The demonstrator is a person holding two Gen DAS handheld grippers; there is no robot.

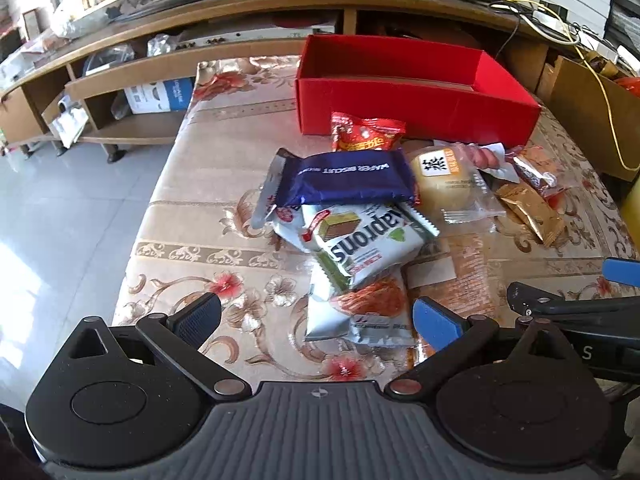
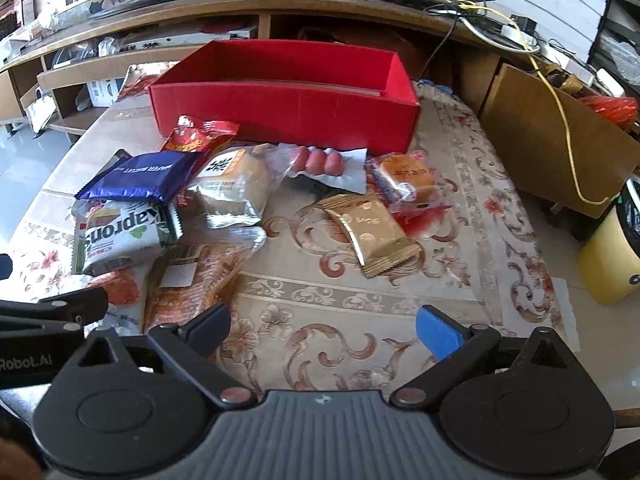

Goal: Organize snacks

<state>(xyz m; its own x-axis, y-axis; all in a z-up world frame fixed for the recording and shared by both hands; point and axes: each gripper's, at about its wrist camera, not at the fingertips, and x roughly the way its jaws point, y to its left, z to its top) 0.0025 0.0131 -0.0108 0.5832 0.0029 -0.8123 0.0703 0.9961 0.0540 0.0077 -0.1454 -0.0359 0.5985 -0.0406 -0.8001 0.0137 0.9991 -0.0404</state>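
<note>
Floral cloth in beige and rust covers the desk point(image 2: 360, 292), with a long wooden TV shelf point(image 1: 240, 12) behind it and pale floor tiles off its left edge. Taking the red box point(image 1: 416, 100) as the landmark, it stands open and empty at the far side of the desk, and all the snacks lie in front of it. Farthest left of the box's front wall, a blue wafer biscuit pack point(image 1: 352, 178) lies atop a white-and-green wafer pack point(image 1: 368, 240), which overlaps a white pack with an orange picture point(image 1: 360, 312) nearer the camera. A red snack bag point(image 1: 366, 132) touches the box's front wall just behind the blue pack. Right of that, in front of the box's middle, sits a wrapped round bun point(image 1: 444, 184), then a clear packet of small sausages point(image 2: 320, 162), and a flat orange-printed clear bag point(image 2: 192, 276) lies well forward of them. Toward the box's right end lie a gold wrapper point(image 2: 368, 232) and a red-trimmed pastry packet point(image 2: 408, 184). The left gripper point(image 1: 316, 320) hovers over the nearest packs, fingers spread apart and holding nothing. The right gripper point(image 2: 324, 332) hovers over bare cloth in front of the box's right half, fingers likewise apart and empty.
</note>
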